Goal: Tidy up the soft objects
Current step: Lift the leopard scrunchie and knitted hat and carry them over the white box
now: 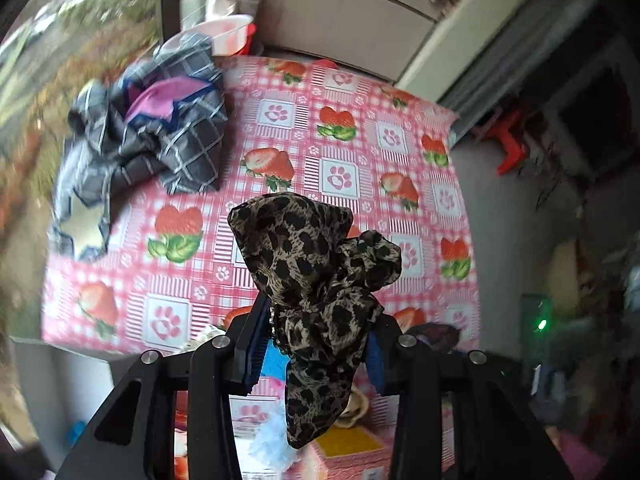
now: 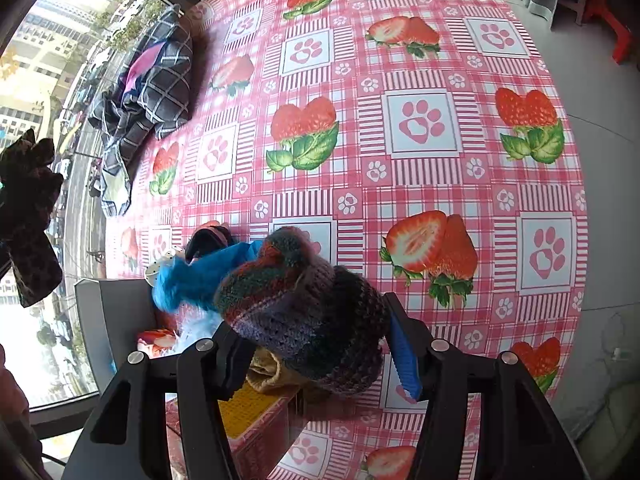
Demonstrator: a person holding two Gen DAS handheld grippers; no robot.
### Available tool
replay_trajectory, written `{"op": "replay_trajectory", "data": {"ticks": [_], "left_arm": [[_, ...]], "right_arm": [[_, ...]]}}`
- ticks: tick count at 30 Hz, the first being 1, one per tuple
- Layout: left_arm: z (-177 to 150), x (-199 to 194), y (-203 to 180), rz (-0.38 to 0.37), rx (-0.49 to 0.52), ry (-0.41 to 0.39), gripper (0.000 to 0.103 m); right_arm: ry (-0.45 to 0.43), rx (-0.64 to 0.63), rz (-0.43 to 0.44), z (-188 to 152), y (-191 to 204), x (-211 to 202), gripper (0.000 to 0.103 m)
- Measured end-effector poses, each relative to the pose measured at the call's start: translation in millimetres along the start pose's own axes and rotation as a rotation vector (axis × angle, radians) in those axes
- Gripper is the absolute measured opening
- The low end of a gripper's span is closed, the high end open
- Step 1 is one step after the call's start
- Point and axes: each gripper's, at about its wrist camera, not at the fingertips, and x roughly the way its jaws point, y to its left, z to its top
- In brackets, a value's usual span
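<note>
Crowding tablecloth (image 2: 400, 184): plaid cloth heap (image 2: 156, 80) (window side), blue plush (image 2: 180, 280).

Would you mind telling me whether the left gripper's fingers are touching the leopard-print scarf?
Touching. The left wrist view shows the leopard-print scarf bunched between the left gripper's fingers, pinched on both sides.

Glossy plastic tablecloth (image 2: 400, 184), coarse knitted wool hat (image 2: 304, 320), thin leopard-print cloth (image 1: 316, 280)

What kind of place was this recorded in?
Probably a home, upstairs beside a big window overlooking city streets: a table with a strawberry-and-paw oilcloth, a heap of plaid clothing, and red plastic stools on the floor.
</note>
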Motion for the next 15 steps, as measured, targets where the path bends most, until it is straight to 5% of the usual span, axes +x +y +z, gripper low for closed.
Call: {"op": "replay_trajectory", "data": {"ticks": [15], "left_arm": [[-73,21,-130,-0.026,0.365,0.132,0.044]], "right_arm": [[-0.023,0.131,-0.093,-55,-66,-41,0.060]]}}
